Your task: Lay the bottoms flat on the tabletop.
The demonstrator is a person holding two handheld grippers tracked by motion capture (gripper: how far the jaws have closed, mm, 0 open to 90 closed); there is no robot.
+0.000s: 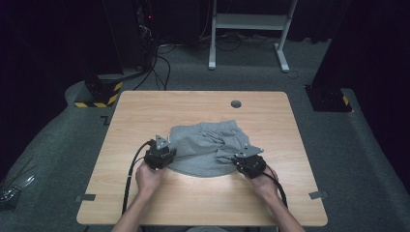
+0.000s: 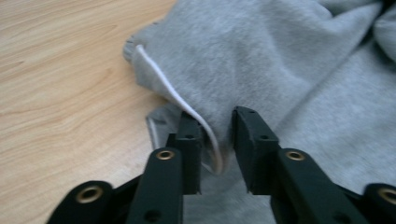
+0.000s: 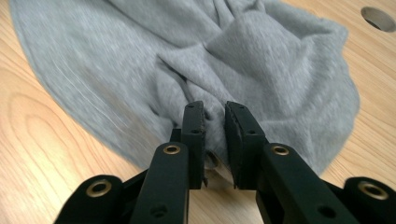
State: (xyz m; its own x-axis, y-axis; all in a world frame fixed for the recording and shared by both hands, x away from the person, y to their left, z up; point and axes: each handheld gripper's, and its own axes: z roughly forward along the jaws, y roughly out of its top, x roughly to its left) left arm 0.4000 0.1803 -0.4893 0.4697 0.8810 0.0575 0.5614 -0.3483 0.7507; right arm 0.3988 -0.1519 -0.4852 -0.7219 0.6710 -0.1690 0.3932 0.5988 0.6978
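A crumpled grey fleece garment (image 1: 208, 145) lies at the middle of the wooden table (image 1: 193, 198). My left gripper (image 1: 170, 151) holds the garment's near left edge. In the left gripper view the jaws (image 2: 217, 121) pinch a fold of grey cloth (image 2: 289, 70), and a white drawstring (image 2: 163, 81) runs down between them. At the garment's near right edge my right gripper (image 1: 238, 159) is shut on it. The right gripper view has bunched cloth (image 3: 140, 56) gathered between its jaws (image 3: 215, 109).
A round cable hole (image 1: 236, 104) sits in the table behind the garment. Grey tape marks (image 1: 86, 197) lie near the front corners. Beyond the table stand a white desk frame (image 1: 249, 21), floor cables (image 1: 159, 67) and a black-and-yellow striped base (image 1: 99, 94).
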